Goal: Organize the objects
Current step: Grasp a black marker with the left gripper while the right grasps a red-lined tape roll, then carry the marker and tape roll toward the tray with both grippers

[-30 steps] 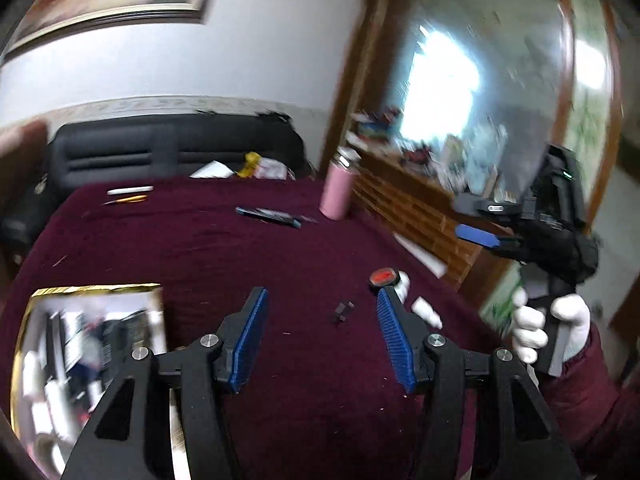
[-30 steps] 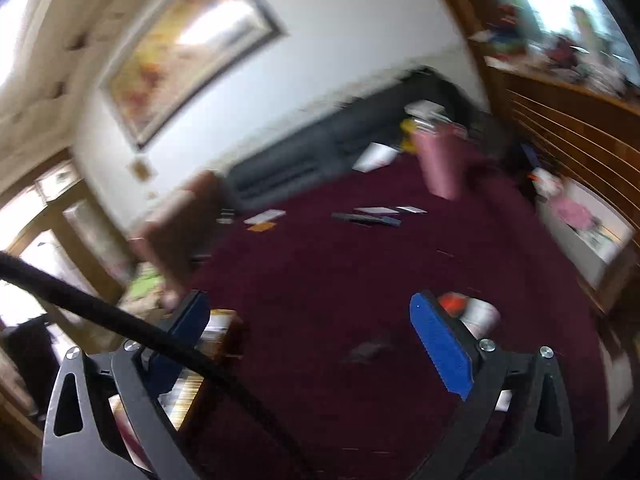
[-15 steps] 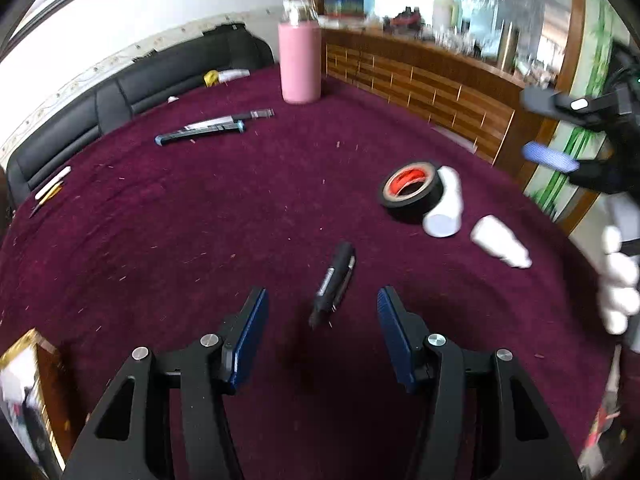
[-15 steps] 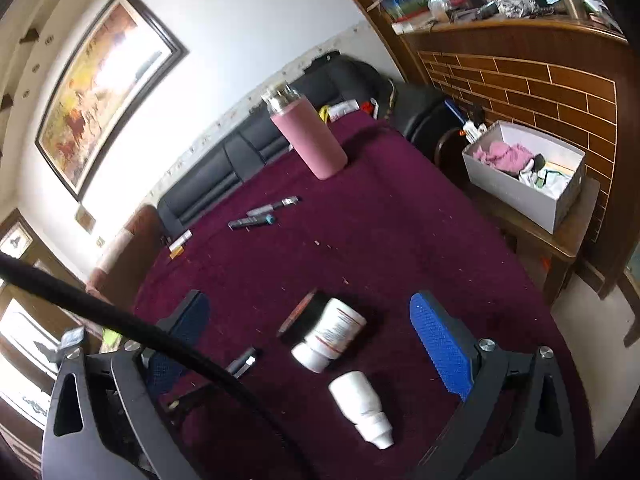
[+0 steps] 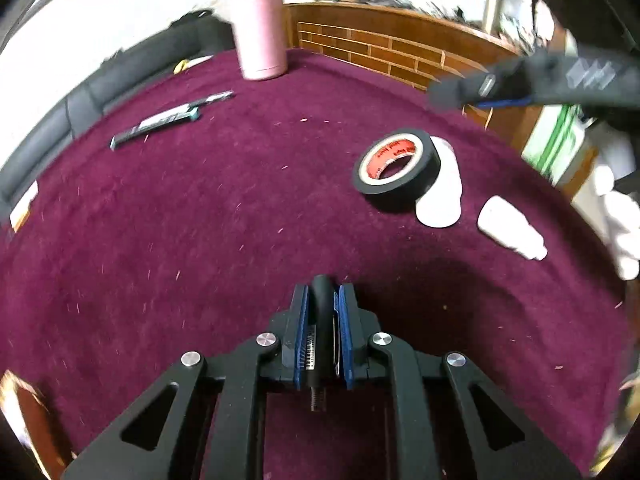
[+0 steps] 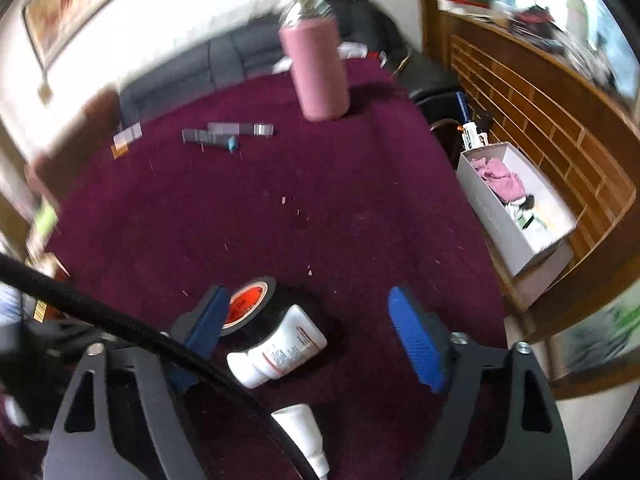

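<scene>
Jaws first: the left gripper (image 5: 322, 300) is clamped tight on a slim black pen (image 5: 322, 292), blue pads squeezing both sides, its rounded tip poking out just above the maroon tablecloth (image 5: 200, 220). A small white barcode strip runs along the pen's barrel, too tiny to read, and a spring shows at its near end. Over on the right gripper (image 6: 308, 312), the jaws are closing but not yet touching, spread around a white bottle (image 6: 280, 348) lying on its side against a roll of black tape (image 6: 256, 300). The left pad hides part of the roll; its red core carries printing that's too blurred to make out. Red-bordered label on the bottle, text illegible. A second white bottle (image 6: 304, 432) lies nearer the camera, half covered by a black cable (image 6: 120, 324). Further back, a pink flask (image 6: 318, 68) stands upright, smeared by motion blur, with dark pens (image 6: 228, 134) lying nearby
</scene>
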`<act>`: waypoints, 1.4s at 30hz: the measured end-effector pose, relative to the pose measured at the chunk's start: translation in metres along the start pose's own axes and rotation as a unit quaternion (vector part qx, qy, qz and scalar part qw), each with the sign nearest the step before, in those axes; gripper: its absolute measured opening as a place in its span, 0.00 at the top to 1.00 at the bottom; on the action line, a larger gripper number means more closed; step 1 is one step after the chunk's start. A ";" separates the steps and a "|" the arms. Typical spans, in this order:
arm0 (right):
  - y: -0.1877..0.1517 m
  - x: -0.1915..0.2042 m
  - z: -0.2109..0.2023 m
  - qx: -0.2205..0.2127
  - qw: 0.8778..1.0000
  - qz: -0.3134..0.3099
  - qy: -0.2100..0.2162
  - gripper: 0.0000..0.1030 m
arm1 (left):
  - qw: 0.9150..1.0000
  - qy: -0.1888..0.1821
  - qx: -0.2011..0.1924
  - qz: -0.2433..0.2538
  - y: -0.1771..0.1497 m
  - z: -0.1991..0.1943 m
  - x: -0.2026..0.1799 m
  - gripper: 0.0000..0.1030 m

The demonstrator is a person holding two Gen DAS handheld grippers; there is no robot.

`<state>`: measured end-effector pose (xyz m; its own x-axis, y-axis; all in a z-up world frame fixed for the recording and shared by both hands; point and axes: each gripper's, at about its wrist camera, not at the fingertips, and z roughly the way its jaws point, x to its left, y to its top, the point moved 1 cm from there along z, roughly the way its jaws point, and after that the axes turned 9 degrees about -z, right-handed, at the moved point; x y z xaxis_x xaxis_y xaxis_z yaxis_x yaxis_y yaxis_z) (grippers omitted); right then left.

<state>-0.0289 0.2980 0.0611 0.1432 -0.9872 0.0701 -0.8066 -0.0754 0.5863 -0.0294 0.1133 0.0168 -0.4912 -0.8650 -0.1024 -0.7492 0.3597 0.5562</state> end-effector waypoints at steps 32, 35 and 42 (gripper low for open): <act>0.019 0.041 0.044 0.128 0.980 -0.095 -0.116 0.73 | 0.988 -0.064 -0.071 -0.123 -0.076 -0.104 0.057 0.89; 0.023 0.038 0.038 0.112 0.984 -0.087 -0.107 0.69 | 0.987 -0.066 -0.068 -0.128 -0.080 -0.102 0.058 0.89; 0.027 0.037 0.049 0.115 0.980 -0.112 -0.121 0.59 | 0.988 -0.053 -0.035 -0.140 -0.084 -0.076 0.062 0.89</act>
<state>-0.0733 0.2522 0.0399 0.2133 -0.9446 -0.2496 -0.8821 -0.2960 0.3664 0.0373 0.0029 0.0264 -0.3156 -0.8848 -0.3430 -0.8318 0.0840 0.5487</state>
